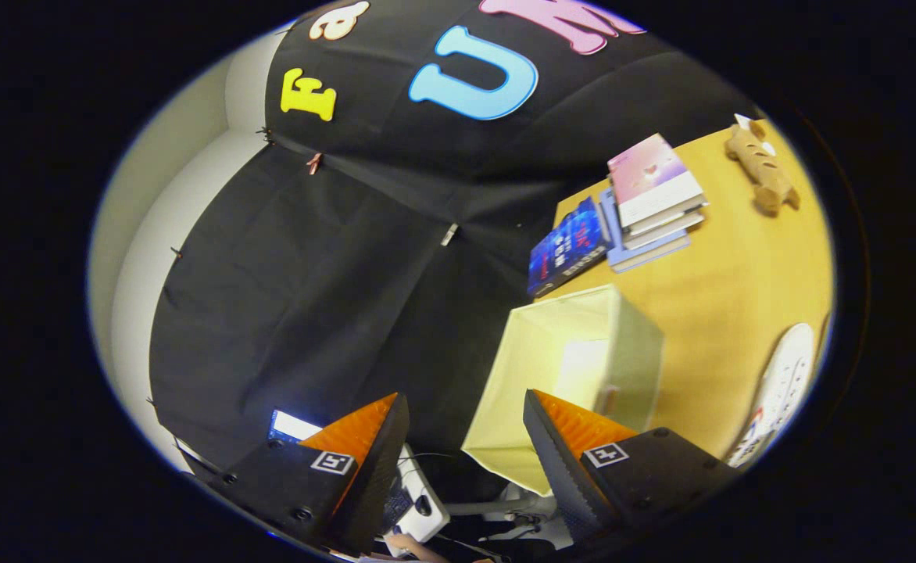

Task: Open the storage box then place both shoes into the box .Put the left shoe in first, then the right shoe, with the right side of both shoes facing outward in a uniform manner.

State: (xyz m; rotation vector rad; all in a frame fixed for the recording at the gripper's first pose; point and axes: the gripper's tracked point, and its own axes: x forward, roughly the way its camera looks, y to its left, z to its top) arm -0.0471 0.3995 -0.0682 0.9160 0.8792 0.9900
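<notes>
In the gripper view, the gripper (466, 453) is tilting hard to one side, so the table (739, 313) is looking slanted. Its fingers are spread wide apart and are pinching nothing.

The box (575, 375) is the big thing to go by. It is sitting at the table's edge, just ahead of the fingers and a bit toward the right finger. It is pale yellow and its top is open, so the opening step seems done. Nothing is showing inside it.

A white shoe (778, 391) is lying on the table beside the box, on the far side from the black wall. It is well off to the right of the right finger, and its long side is running along the table edge there. Which shoe it is cannot be told.

Beyond the box, some books (645, 207) are lying in a pile, and a toy (763, 168) is lying farther off.

The gripper probably needs to swing right, away from the box, to reach the shoe.
</notes>
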